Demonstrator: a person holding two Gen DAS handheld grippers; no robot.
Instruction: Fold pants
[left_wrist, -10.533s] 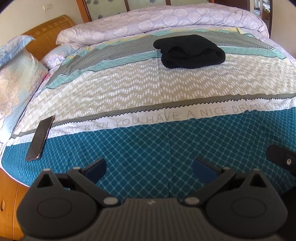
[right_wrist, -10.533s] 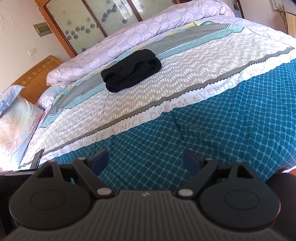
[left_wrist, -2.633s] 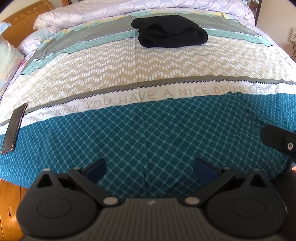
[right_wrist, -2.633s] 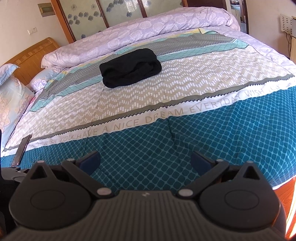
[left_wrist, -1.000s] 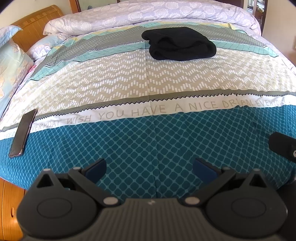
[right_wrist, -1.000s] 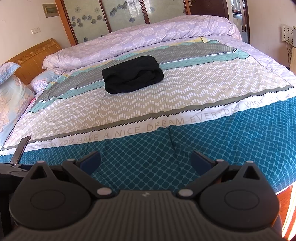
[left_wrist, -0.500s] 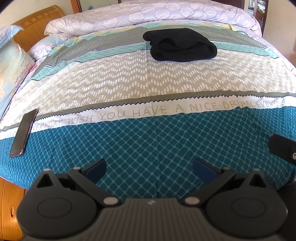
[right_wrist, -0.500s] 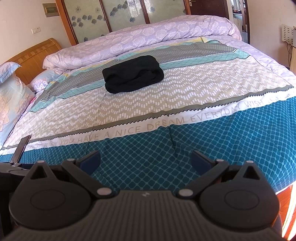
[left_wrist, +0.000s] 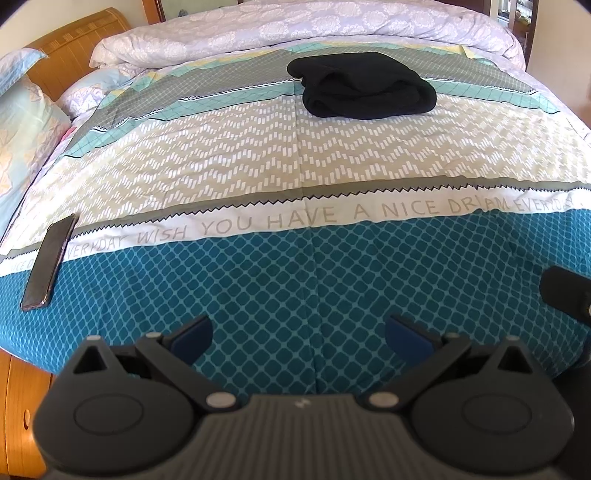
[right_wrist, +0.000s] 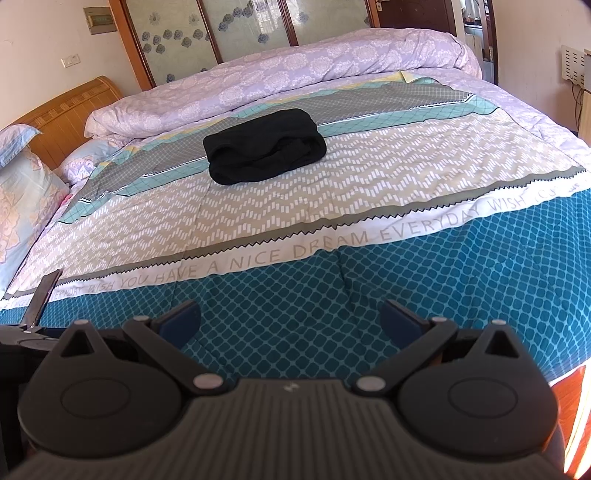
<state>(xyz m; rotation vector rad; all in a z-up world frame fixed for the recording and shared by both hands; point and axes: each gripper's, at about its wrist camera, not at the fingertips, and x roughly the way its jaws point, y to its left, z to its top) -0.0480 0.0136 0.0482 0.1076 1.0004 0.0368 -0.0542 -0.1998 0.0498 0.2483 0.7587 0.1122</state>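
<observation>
Black pants (left_wrist: 364, 85) (right_wrist: 264, 147) lie bunched in a thick bundle on the far half of the bed, over the grey and teal stripes. My left gripper (left_wrist: 298, 332) hangs open above the blue diamond-patterned near edge of the bedspread (left_wrist: 314, 288), far short of the pants, with nothing between its fingers. My right gripper (right_wrist: 290, 318) is also open and empty over the same blue band (right_wrist: 406, 280). A dark part of the right gripper (left_wrist: 567, 293) shows at the right edge of the left wrist view.
A dark phone (left_wrist: 50, 261) (right_wrist: 43, 295) lies on the bed's near left edge. A lilac quilt (right_wrist: 295, 70) is rolled along the far side. Pillows (right_wrist: 26, 199) and a wooden headboard (right_wrist: 66, 107) are at the left. The wooden bed frame (left_wrist: 18, 413) shows below.
Over the last second both views have held almost still. Since 10.5 s ago the grippers have drifted a little; the pants and phone have stayed in place.
</observation>
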